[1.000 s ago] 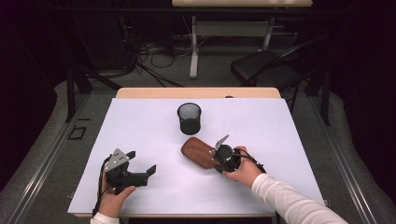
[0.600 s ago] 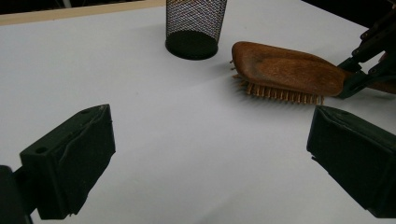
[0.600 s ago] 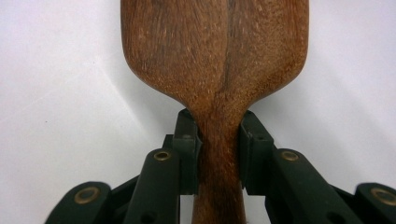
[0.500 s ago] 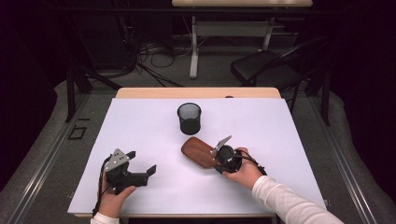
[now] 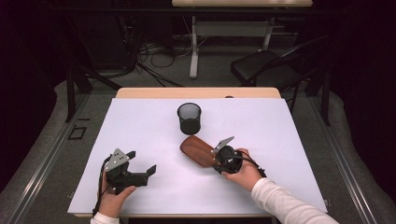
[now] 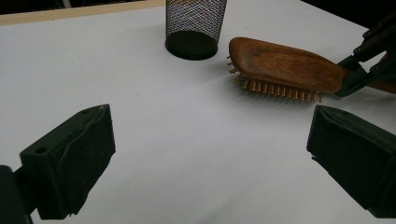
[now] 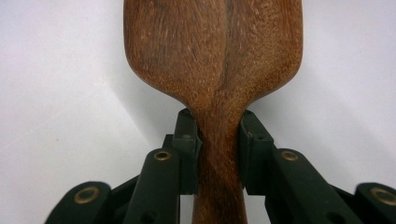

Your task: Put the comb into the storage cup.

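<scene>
While your right tool (image 7: pixel 218 154) has its jaws clamped on the neck of the wooden hairbrush (image 5: pixel 200 150), the brush lies bristles-down on the tabletop (image 5: pixel 140 126), just in front of the black mesh cup (image 5: pixel 189 118). So the grasp looks done; the lift and the likely drop into the cup remain. Your left tool (image 5: pixel 140 166) rests well left of the cup, jaws wide and empty.

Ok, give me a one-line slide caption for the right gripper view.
Right hand-held gripper clamped on the narrow handle of a wooden hairbrush lying on the white table.
</scene>
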